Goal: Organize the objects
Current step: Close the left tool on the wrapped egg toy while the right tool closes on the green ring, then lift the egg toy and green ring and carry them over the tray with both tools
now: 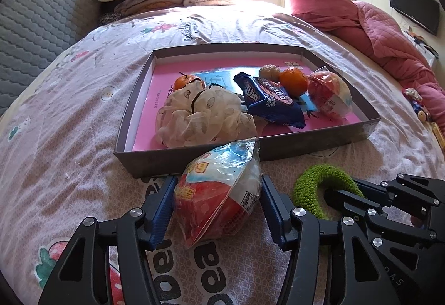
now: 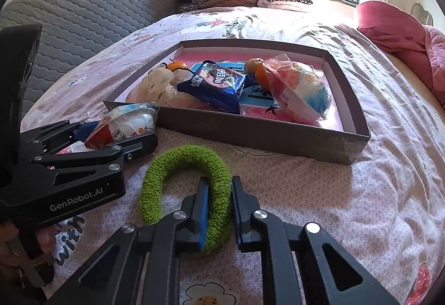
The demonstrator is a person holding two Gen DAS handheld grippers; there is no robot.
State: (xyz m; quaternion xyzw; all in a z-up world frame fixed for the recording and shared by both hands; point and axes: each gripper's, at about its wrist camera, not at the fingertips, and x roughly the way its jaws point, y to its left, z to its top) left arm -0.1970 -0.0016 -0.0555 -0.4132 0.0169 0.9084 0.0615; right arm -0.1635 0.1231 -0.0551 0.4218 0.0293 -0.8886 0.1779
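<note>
The left claw (image 1: pixel 217 210) is gripping a wrapped egg (image 1: pixel 219 193); the right claw (image 2: pixel 219 210) is clamping a green ring (image 2: pixel 189 182). Both are waiting outside the box (image 1: pixel 278 149) ahead, which is already holding most items.

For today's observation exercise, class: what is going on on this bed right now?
A person is tidying loose items into a shallow tray on the bed, holding a gripping tool in each hand. The left tool is closed on a wrapped snack bag just in front of the tray's near wall. The right tool is pinching one side of a green fuzzy ring that lies on the bedspread. Already in the tray are a blue snack packet, oranges, a cream mesh pouch and another wrapped bag.
</note>
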